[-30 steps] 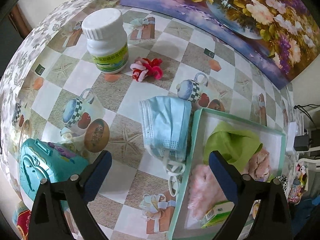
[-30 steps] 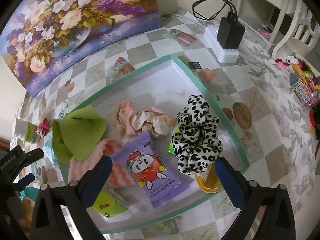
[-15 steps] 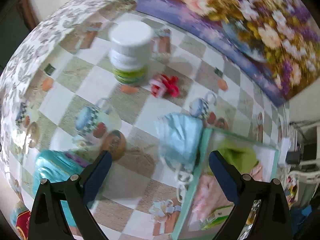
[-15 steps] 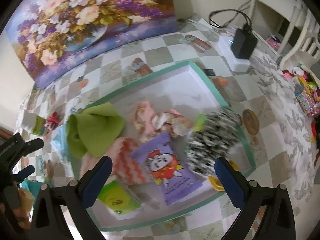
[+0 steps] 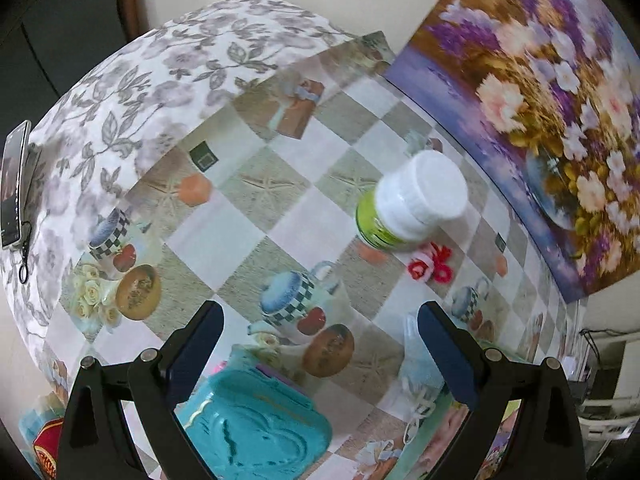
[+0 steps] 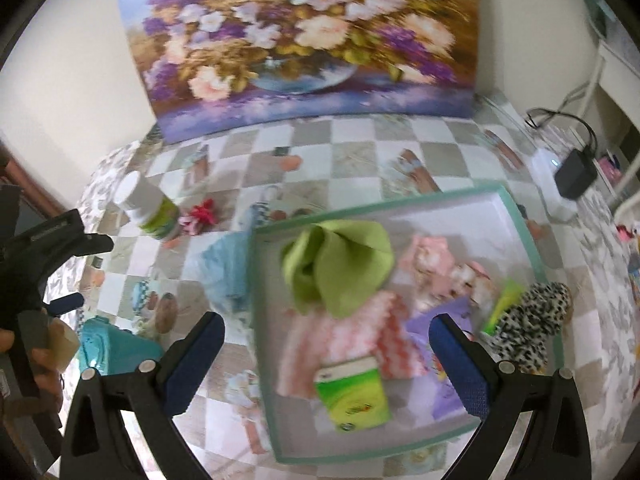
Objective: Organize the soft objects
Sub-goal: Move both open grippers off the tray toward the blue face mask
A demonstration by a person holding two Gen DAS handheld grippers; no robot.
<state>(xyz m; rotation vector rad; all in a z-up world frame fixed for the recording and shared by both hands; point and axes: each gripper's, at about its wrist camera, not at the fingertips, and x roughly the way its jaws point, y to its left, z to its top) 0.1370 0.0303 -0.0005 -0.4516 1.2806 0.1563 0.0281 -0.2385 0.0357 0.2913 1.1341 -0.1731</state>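
Note:
Both grippers hang open and hold nothing. My right gripper (image 6: pixel 326 340) is above the green-rimmed tray (image 6: pixel 516 216), which holds a green cloth (image 6: pixel 344 260), a pink chevron cloth (image 6: pixel 348 340), a pink floral cloth (image 6: pixel 440 268) and a leopard scrunchie (image 6: pixel 528 320) at its right side. A blue face mask (image 6: pixel 228 268) lies on the table against the tray's left rim. My left gripper (image 5: pixel 320 332) is over the tablecloth; the mask (image 5: pixel 416 356) is mostly hidden behind its right finger. A red-pink scrunchie (image 5: pixel 430 266) lies beside a white bottle (image 5: pixel 408 204).
A teal heart box (image 5: pixel 256 428) sits just under the left gripper. The tray also holds a purple packet (image 6: pixel 428 328) and a green carton (image 6: pixel 354 396). A flower painting (image 6: pixel 304 40) stands at the back, a charger (image 6: pixel 576 172) at the right, a phone (image 5: pixel 14 188) at the left edge.
Both grippers drew back and swung left. In the left view the mask and tray slid to the lower right; in the right view the leopard scrunchie shifted from centre to the right.

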